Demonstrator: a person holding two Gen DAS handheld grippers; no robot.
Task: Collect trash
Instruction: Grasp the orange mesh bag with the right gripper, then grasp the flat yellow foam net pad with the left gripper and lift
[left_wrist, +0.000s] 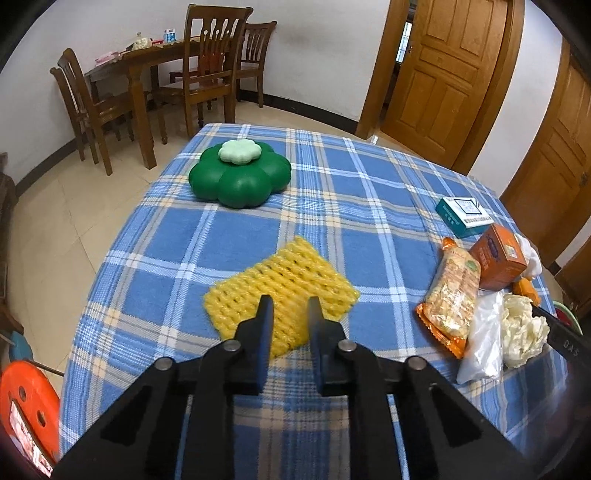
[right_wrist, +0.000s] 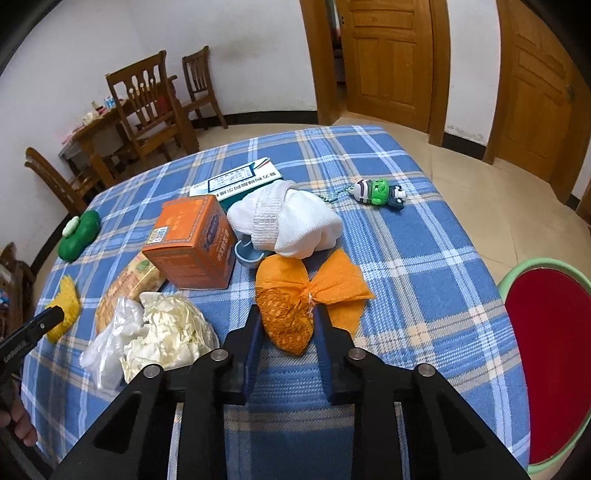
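Note:
In the left wrist view my left gripper (left_wrist: 289, 301) is open, its fingers over the near edge of a yellow foam fruit net (left_wrist: 280, 293) lying flat on the blue plaid tablecloth (left_wrist: 369, 206). In the right wrist view my right gripper (right_wrist: 284, 308) is open, its fingers on either side of the near end of an orange mesh bag (right_wrist: 291, 310). A crumpled cream wrapper (right_wrist: 170, 332) and clear plastic bag (right_wrist: 110, 343) lie to its left. The yellow net (right_wrist: 64, 306) shows there too, by the left gripper's fingertip (right_wrist: 55, 314).
An orange box (right_wrist: 192, 243), snack packet (left_wrist: 450, 291), teal-and-white box (left_wrist: 463, 214), white cloth (right_wrist: 288, 221), green flower-shaped container (left_wrist: 240, 175) and green toy keychain (right_wrist: 380, 192) sit on the table. A red bin with green rim (right_wrist: 546, 362) stands at the right. Wooden chairs (left_wrist: 207, 66) stand beyond.

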